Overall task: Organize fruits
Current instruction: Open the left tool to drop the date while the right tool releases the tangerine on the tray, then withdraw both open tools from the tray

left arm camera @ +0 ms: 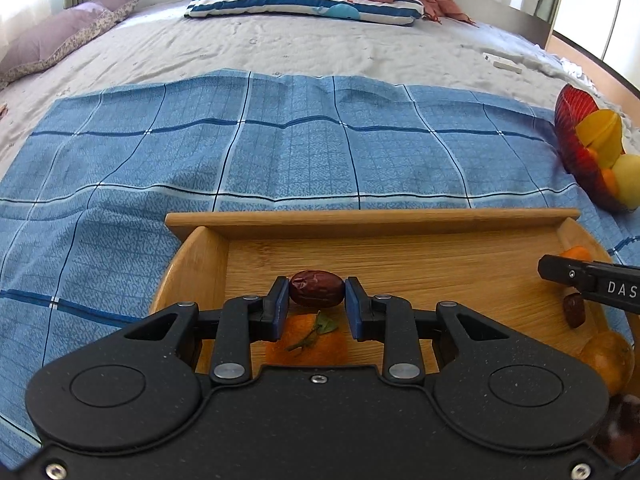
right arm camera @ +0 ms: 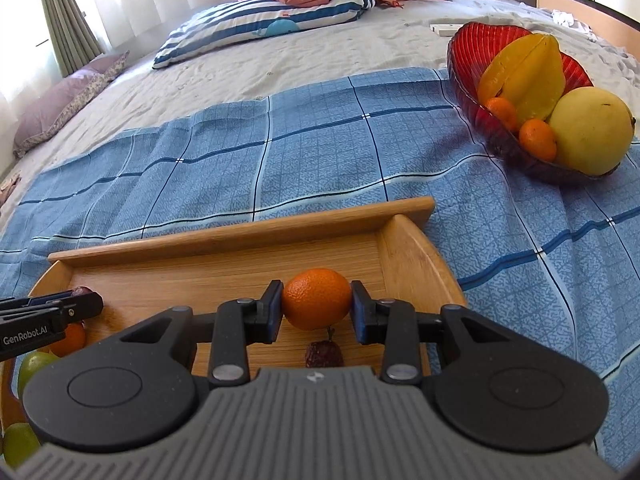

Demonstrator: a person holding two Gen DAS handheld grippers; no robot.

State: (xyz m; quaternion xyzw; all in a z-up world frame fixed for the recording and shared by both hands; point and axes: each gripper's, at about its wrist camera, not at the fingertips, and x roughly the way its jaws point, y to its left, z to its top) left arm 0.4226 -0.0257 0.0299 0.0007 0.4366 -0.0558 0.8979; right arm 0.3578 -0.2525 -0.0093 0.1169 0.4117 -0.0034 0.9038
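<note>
My left gripper [left arm camera: 317,300] is shut on a dark red date [left arm camera: 317,289], held just above the floor of the wooden tray [left arm camera: 360,222]. Below the date lies a tangerine with a green leaf [left arm camera: 308,342]. My right gripper [right arm camera: 317,306] is shut on a small orange tangerine [right arm camera: 317,298] over the right part of the same tray [right arm camera: 240,232]. Another date [right arm camera: 324,354] lies on the tray floor under it. In the left wrist view the right gripper's finger [left arm camera: 588,280] enters from the right, beside a date [left arm camera: 574,310] and a tangerine [left arm camera: 608,360].
A red glass bowl [right arm camera: 472,60] at the right holds a starfruit [right arm camera: 524,76], a yellow-green pear [right arm camera: 592,128] and two small tangerines [right arm camera: 538,138]. Green fruits [right arm camera: 34,364] lie at the tray's left end. A blue checked cloth [left arm camera: 280,152] covers the bed; pillows lie beyond.
</note>
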